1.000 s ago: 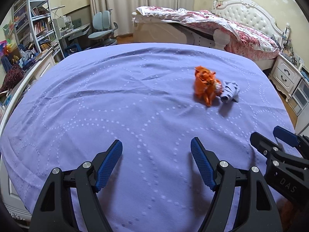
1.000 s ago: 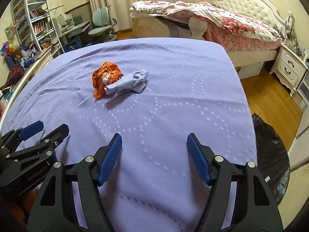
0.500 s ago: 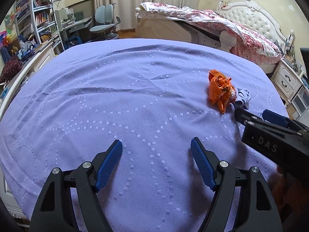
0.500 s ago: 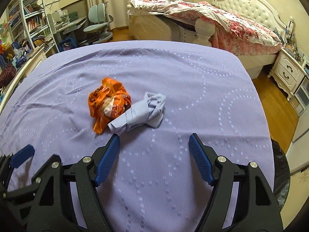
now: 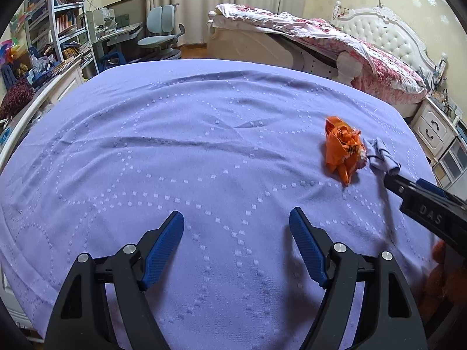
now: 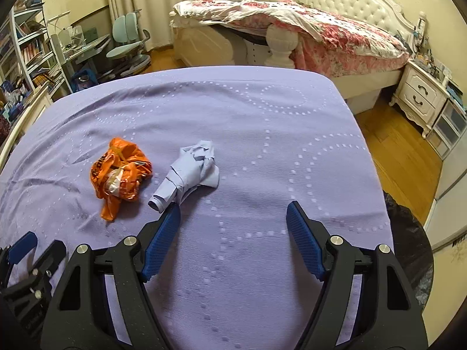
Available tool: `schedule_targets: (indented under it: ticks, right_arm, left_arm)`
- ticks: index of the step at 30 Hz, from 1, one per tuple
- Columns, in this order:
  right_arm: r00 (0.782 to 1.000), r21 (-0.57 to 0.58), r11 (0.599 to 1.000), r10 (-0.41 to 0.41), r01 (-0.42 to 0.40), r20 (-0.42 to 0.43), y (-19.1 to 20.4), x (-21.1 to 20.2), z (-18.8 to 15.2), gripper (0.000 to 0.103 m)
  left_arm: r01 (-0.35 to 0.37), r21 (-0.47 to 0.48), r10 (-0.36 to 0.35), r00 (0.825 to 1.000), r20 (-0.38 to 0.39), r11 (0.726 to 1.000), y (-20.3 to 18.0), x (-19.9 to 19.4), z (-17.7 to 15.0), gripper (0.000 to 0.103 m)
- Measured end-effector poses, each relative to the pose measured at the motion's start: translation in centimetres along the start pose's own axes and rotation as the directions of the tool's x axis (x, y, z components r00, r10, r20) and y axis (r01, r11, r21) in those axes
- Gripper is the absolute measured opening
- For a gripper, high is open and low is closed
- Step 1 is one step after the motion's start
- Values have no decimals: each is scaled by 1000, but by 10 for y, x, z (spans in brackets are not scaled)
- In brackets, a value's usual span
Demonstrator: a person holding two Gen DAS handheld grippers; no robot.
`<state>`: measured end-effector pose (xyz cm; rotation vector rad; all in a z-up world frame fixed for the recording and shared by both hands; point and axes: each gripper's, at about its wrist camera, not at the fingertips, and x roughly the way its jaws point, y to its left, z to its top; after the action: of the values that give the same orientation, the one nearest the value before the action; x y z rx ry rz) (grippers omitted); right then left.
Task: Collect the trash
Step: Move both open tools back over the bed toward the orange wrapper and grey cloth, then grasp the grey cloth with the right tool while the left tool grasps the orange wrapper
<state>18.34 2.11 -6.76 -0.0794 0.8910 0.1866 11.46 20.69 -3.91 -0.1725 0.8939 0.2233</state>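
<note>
**Two pieces of trash on the purple bedspread, both grippers empty**

Nearest in the left wrist view, the left gripper (image 5: 236, 224) hangs over bare purple bedspread (image 5: 175, 151) with its jaws spread wide and nothing between them. The right gripper (image 6: 233, 218) is likewise wide open and holds nothing; its left fingertip (image 6: 170, 214) sits just beside the near end of the crumpled blue paper (image 6: 189, 172), though whether they touch cannot be told. In the left wrist view the right gripper's black body comes in from the right edge and reaches up to that same paper (image 5: 381, 157).

Just left of the paper lies an orange plastic bag (image 6: 122, 172), scrunched into a wad, close to the paper but apart from it in the right wrist view. Both rest on the bedspread's right half, with nothing lying between them and the right gripper.

At the near right, off the edge of the bedspread, a black trash bag (image 6: 408, 233) sits on the wooden floor (image 6: 397, 157). Farther off stand a white nightstand (image 6: 420, 96) on the right, a bed (image 6: 321, 29) with a pink flowered quilt, a pale green desk chair (image 6: 128, 43) and a bookshelf (image 5: 58, 29) on the far left
</note>
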Motion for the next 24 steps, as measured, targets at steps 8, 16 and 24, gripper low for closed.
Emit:
schedule_targets:
  ticks: [8,16,24]
  right_arm:
    - [1000,-33,999,30,-30,-1,11,-6,-8,74]
    - [1000,-30,1000,-10,11,17,28,1,1,73]
    - [1000,-30,1000,-8,8,1,28,17,20,62]
  left_arm:
    - [1,-1,-1,1000,3,1000,3,2,6,75]
    - [14,-3,-14,1000,4,1000,3,4,5,76]
    - [19,1,-19,1000,4,1000,2,4,5,77]
